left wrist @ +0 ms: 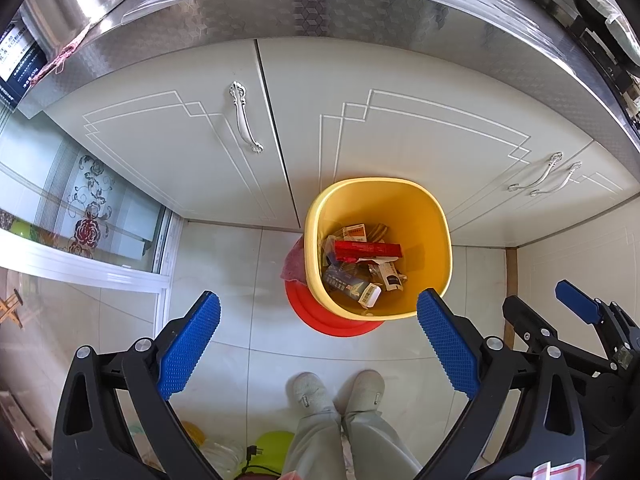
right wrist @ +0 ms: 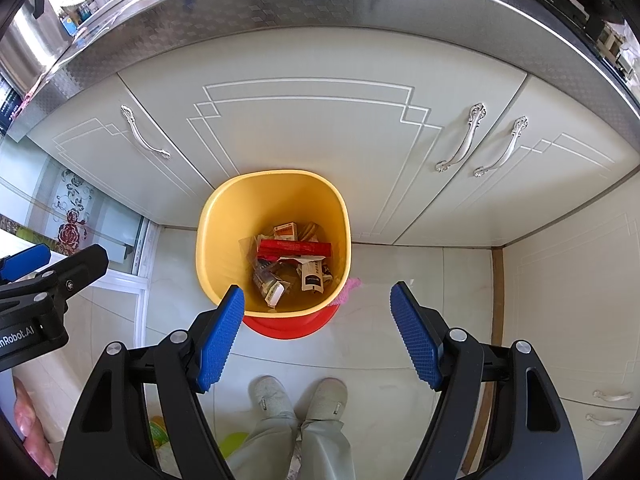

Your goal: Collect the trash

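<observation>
On the pale tiled floor (right wrist: 380, 280), close against the cream cabinet doors (right wrist: 304, 136), a yellow plastic bin with rounded corners (right wrist: 224, 240) is seen standing on a red round base (right wrist: 280, 326). It is partly filled with trash — a long red carton (right wrist: 296, 247), small white boxes (right wrist: 312, 276) and crumpled wrappers (labels unreadable). The left gripper (left wrist: 318, 320) and right gripper (right wrist: 318, 308) are both held above its near rim, jaws spread wide — nothing is gripped.
</observation>
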The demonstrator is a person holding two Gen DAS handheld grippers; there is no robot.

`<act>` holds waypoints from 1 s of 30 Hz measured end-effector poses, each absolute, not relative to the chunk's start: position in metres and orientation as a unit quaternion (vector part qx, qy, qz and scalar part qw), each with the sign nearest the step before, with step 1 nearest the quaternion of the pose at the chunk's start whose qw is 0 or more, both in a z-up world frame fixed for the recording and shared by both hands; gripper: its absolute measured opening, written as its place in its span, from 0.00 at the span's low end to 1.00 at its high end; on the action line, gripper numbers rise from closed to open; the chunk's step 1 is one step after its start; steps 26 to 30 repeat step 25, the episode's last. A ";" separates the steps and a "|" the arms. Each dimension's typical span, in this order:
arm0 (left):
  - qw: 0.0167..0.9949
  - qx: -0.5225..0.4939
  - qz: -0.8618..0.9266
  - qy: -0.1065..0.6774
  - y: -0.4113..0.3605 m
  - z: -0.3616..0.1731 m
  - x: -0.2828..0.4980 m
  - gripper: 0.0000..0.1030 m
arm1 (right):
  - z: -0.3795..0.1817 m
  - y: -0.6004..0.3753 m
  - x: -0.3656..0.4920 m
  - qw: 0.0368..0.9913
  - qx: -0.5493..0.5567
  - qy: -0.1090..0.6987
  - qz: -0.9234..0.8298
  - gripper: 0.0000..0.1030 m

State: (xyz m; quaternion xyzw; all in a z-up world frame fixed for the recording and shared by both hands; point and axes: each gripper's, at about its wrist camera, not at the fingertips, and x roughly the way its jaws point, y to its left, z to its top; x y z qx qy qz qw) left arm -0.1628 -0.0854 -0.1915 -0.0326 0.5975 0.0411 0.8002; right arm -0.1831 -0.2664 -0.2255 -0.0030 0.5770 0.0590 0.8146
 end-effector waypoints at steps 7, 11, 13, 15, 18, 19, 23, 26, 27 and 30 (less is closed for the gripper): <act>0.801 -0.029 0.041 0.597 -0.084 -0.193 -0.162 0.94 | -0.226 -0.268 -0.182 0.814 -0.003 0.578 0.059 0.74; 0.802 -0.023 0.043 0.595 -0.084 -0.193 -0.162 0.88 | -0.226 -0.268 -0.181 0.814 -0.003 0.578 0.059 0.74; 0.802 -0.021 0.043 0.595 -0.085 -0.192 -0.162 0.88 | -0.227 -0.267 -0.181 0.814 -0.003 0.578 0.059 0.74; 0.803 -0.022 0.042 0.593 -0.085 -0.191 -0.161 0.90 | -0.228 -0.268 -0.181 0.814 -0.003 0.578 0.059 0.74; 0.802 -0.028 0.044 0.595 -0.083 -0.191 -0.160 0.95 | -0.229 -0.267 -0.181 0.813 -0.002 0.579 0.058 0.74; 0.801 -0.030 0.045 0.596 -0.083 -0.191 -0.160 0.95 | -0.228 -0.267 -0.181 0.813 -0.002 0.579 0.058 0.74; 0.800 -0.035 0.044 0.597 -0.082 -0.191 -0.160 0.95 | -0.228 -0.267 -0.180 0.813 -0.002 0.579 0.059 0.74; 0.800 -0.035 0.044 0.597 -0.082 -0.190 -0.160 0.95 | -0.228 -0.267 -0.180 0.813 -0.001 0.580 0.058 0.74; 0.800 -0.035 0.044 0.597 -0.082 -0.190 -0.160 0.95 | -0.228 -0.267 -0.180 0.813 -0.001 0.580 0.058 0.74; 0.800 -0.035 0.044 0.597 -0.082 -0.190 -0.160 0.95 | -0.228 -0.267 -0.180 0.813 -0.001 0.580 0.058 0.74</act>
